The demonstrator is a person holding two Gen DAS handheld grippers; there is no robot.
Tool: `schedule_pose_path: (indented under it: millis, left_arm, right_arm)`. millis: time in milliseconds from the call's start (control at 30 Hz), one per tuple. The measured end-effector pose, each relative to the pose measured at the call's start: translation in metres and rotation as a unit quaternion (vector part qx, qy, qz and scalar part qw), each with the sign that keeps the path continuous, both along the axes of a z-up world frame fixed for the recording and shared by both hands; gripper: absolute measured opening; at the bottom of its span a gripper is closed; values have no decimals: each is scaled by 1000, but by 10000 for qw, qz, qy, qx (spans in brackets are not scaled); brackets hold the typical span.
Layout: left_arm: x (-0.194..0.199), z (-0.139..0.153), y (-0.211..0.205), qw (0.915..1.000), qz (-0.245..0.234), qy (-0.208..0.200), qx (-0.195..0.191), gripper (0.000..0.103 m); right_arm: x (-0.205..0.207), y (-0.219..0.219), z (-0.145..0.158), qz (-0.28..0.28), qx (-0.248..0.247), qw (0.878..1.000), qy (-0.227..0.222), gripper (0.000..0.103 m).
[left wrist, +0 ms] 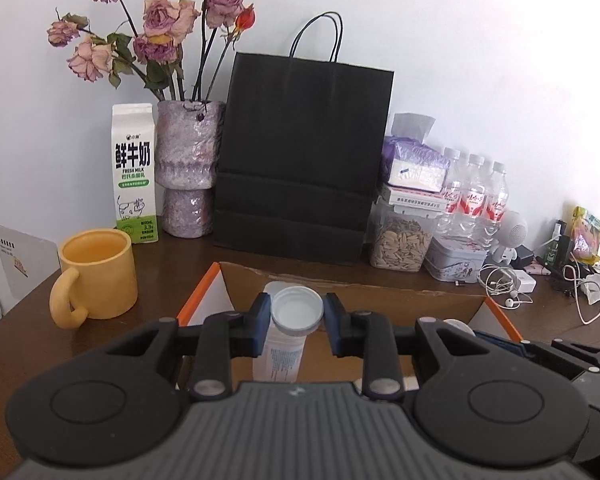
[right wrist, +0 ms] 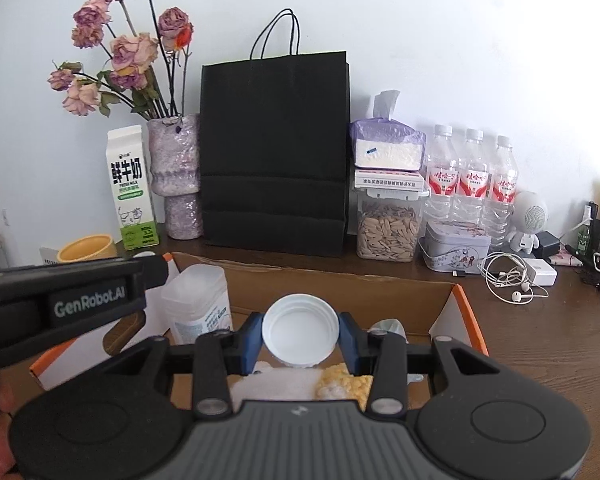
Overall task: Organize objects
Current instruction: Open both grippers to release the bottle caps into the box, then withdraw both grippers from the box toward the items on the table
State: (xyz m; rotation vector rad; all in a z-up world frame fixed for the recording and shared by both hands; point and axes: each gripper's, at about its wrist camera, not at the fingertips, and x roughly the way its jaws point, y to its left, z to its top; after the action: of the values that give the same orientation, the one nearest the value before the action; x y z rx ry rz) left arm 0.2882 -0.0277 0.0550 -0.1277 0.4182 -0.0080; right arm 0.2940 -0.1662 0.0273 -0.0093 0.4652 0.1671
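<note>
An open cardboard box (left wrist: 340, 286) with orange flaps lies in front of both grippers; it also shows in the right wrist view (right wrist: 340, 280). My left gripper (left wrist: 297, 322) is shut on a translucent plastic bottle (left wrist: 278, 354) held over the box, seen in the right wrist view (right wrist: 198, 300) at the left. My right gripper (right wrist: 300, 334) is shut on a white screw cap (right wrist: 300, 330), its hollow side facing the camera. That cap also shows in the left wrist view (left wrist: 297, 310) beside the bottle's top. White and yellow soft items (right wrist: 340, 386) lie in the box.
A yellow mug (left wrist: 96, 274), milk carton (left wrist: 134, 174), vase of dried roses (left wrist: 188, 172) and black paper bag (left wrist: 300, 160) stand behind the box. A seed jar (left wrist: 400, 240), a tin (left wrist: 454, 258), water bottles (left wrist: 474, 196) and tangled cables (left wrist: 508, 284) fill the right.
</note>
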Motion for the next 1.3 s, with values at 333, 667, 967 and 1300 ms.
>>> schedule_pose_path:
  millis: [333,667,967,1300]
  left_arm:
    - [-7,-8,0,10000,-35,28,68,103]
    - [-13,-8,-1,9998,114,-91,121,103]
    - [-23,-4,2,9998,60,-171,36,103]
    - [-63,8,8,9984,-142,-543,-88,103]
  right_arm:
    - [0,-10,-15,4,49,9998,171,88]
    - [-7,-18,-15,26,207,9996,202,103]
    - [-16,-21,-10,35,244,9996,102,103]
    - [-61,-50,5,33,446,9984,-350,103]
